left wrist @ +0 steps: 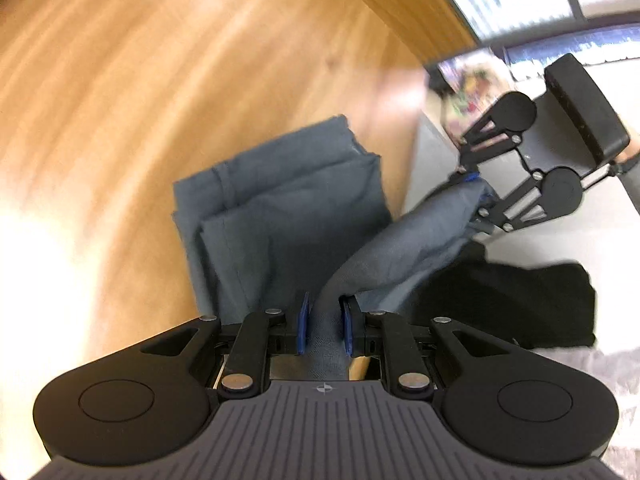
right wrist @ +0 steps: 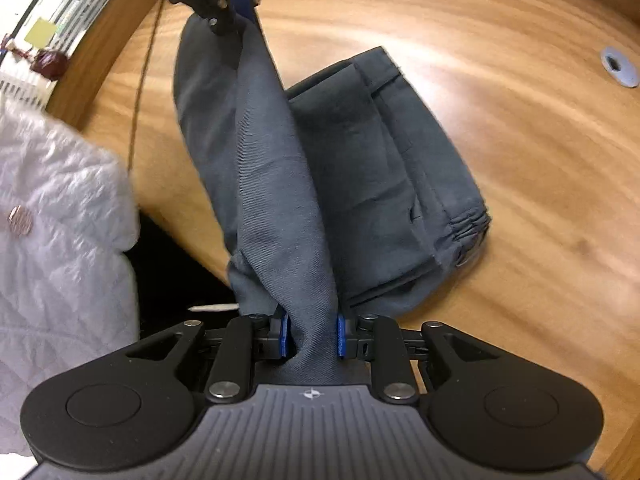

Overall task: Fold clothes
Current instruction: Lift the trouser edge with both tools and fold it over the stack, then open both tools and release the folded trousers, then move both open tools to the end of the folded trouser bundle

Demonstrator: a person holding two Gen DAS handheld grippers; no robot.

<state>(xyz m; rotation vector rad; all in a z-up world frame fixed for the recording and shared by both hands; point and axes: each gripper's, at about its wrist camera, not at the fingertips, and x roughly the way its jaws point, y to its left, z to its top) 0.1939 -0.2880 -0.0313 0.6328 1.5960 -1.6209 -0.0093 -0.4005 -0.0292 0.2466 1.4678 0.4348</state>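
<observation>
A grey-blue garment (left wrist: pixel 280 216) lies partly folded on the wooden table (left wrist: pixel 140 80); its gathered waistband (right wrist: pixel 468 228) shows in the right wrist view. One end of the cloth is lifted off the table and stretched between both grippers. My left gripper (left wrist: pixel 326 326) is shut on a bunched fold of that cloth (left wrist: pixel 400 248). My right gripper (right wrist: pixel 312 336) is shut on the other corner of the lifted garment (right wrist: pixel 260 152). In the left wrist view the right gripper (left wrist: pixel 476 188) appears at the right, gripping the cloth's far corner. The left gripper (right wrist: pixel 232 8) shows at the top of the right wrist view, clamped on the cloth.
The table's curved edge (left wrist: pixel 400 8) runs along the far right in the left wrist view. A person's white quilted jacket (right wrist: pixel 60 200) and dark trousers (left wrist: pixel 520 304) are close to the table edge. A round grey grommet (right wrist: pixel 618 66) sits in the tabletop. A thin cord (right wrist: pixel 140 80) hangs near the edge.
</observation>
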